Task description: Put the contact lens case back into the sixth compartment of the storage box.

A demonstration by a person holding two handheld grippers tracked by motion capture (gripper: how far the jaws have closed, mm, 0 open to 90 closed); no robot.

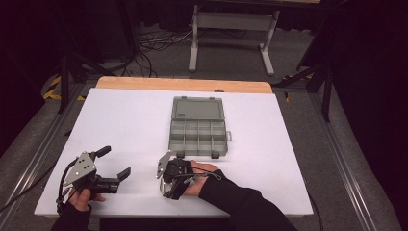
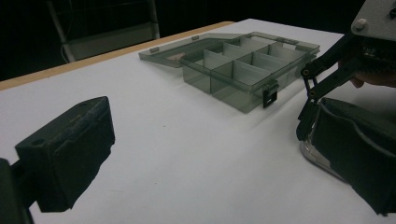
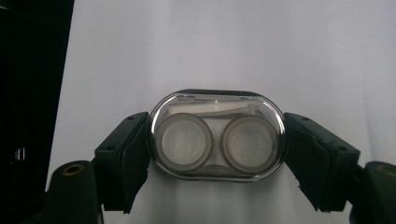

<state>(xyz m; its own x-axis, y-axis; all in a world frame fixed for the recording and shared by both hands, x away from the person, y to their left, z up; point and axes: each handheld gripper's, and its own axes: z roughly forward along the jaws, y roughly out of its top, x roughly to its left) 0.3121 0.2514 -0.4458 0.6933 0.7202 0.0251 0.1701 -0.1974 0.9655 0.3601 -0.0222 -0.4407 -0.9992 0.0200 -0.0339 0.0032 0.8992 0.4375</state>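
Since the right gripper (image 3: 217, 142) has its fingers pinching the contact lens case (image 3: 217, 140) at both narrow ends (left gripper (image 1: 113, 161) fingers spread, empty), it looks light, rigid, glossy and probably slippery.

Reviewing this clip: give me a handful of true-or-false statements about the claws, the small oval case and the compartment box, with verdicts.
1. The right claw is shut on the oval case. True.
2. The compartment box has its lid closed. False: the lid lies folded open on the far side of the box.
3. The left claw holds the oval case. False: it is open with nothing between its pads.
4. The oval case has a clear cover with two round wells under it. True.
5. The oval case sits inside a compartment of the box. False: it is at the white table surface, nearer the person than the box.
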